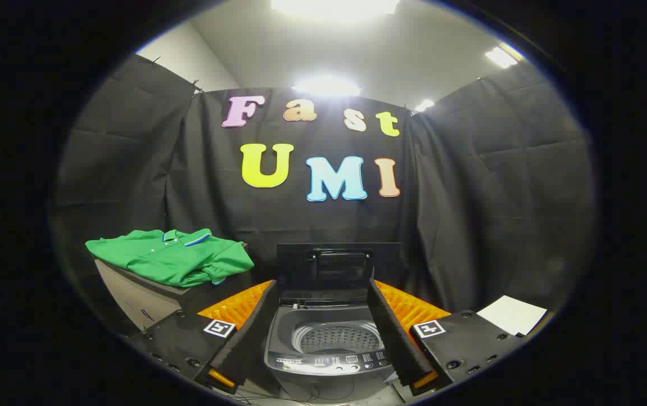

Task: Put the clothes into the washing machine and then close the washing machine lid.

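- The gripper (323, 338) is pointing forward, level.
- Its two fingers (244, 338) are standing wide apart, gripping nothing and touching nothing between them.

The washing machine (329, 344) stands in the middle, just ahead of the tongs (323, 332), and shows in the wide gap between the two fingers. Its lid (338, 262) stands up at the back, and the drum (337, 338) is open below it. A folded shirt (171, 256) lies on a worktop (142, 299) to the left of the machine. A sheet of paper (512, 314) lies to the right, beyond the right finger. The cloth wall (498, 186) hangs behind them all.
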